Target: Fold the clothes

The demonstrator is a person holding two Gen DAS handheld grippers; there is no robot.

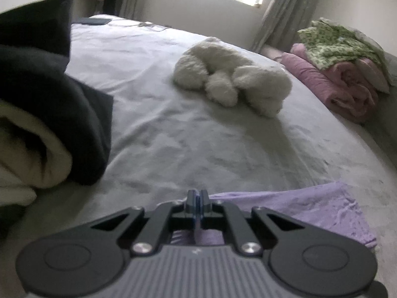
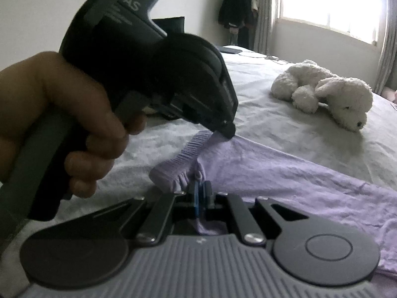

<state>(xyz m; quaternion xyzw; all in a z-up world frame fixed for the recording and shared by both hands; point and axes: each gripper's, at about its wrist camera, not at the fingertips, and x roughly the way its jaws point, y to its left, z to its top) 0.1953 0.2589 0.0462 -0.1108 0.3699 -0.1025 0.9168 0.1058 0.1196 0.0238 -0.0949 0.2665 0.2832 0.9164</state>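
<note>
White bedding (image 1: 173, 129) carries the lilac garment (image 2: 285, 173), spread unfolded; its cuffed end is pinched by both closed grippers, left gripper (image 1: 197, 196) and right gripper (image 2: 202, 188); folding seems barely begun.

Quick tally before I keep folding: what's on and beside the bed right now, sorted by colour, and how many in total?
Lilac: 1, the lilac garment pinched by both grippers, left gripper and right gripper.
White: 1, the plush dog.
Dark with cream lining: 1, the dark garment.
Green floral: 1, green cloth.
Pink: 1, pink bedding under it.
Total: 5.
</note>
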